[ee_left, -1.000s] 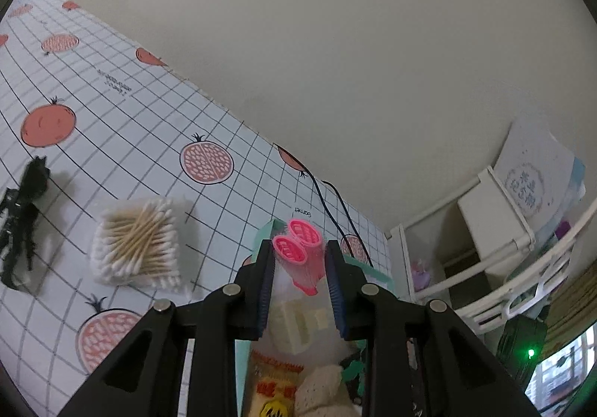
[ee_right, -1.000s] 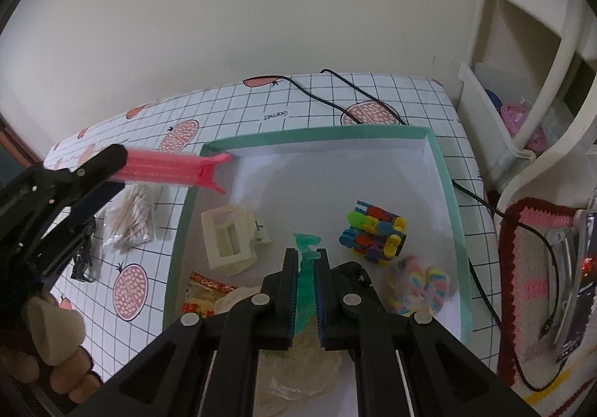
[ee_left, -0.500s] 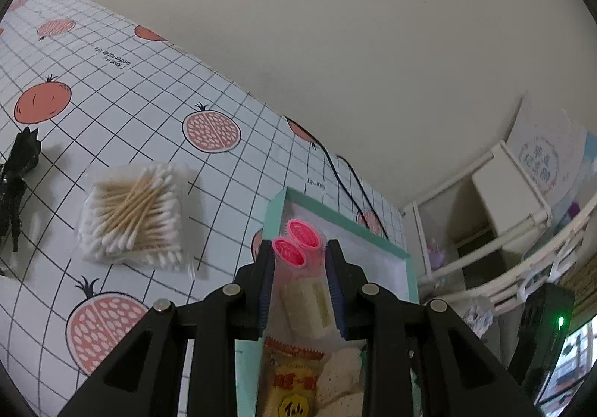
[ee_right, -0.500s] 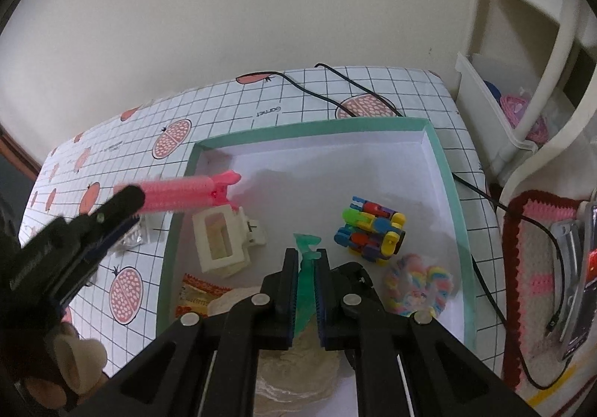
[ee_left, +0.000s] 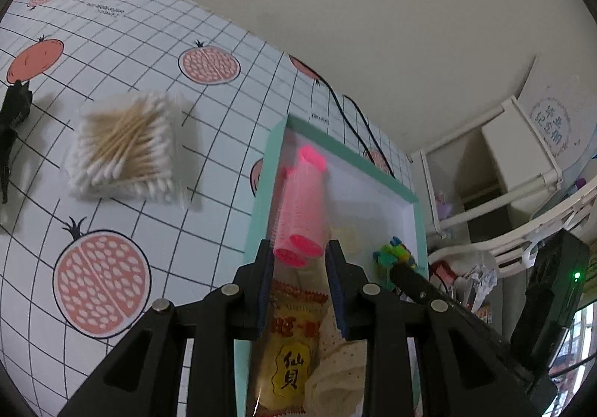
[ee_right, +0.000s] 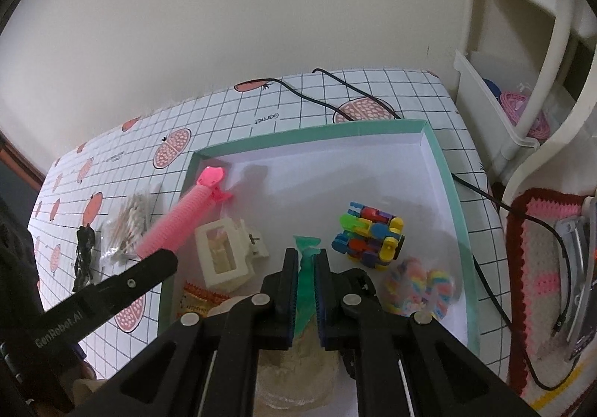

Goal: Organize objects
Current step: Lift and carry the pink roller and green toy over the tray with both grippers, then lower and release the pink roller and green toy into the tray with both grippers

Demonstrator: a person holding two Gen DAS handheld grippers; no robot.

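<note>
We see cotton swabs [ee_left: 125, 148] lying on the gridded surface [ee_left: 224, 88]; our left gripper [ee_left: 300, 260] clamps a pink hair roller [ee_right: 179, 215] over the green-rimmed tray's [ee_right: 444, 170] corner, while our right gripper [ee_right: 306, 267] pinches a green clip [ee_right: 306, 249] above it.

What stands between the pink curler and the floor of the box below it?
Nothing visible. The left gripper holds the pink curler over the box's bare far-left corner; the white clip lies beside it, nearer the camera.
</note>
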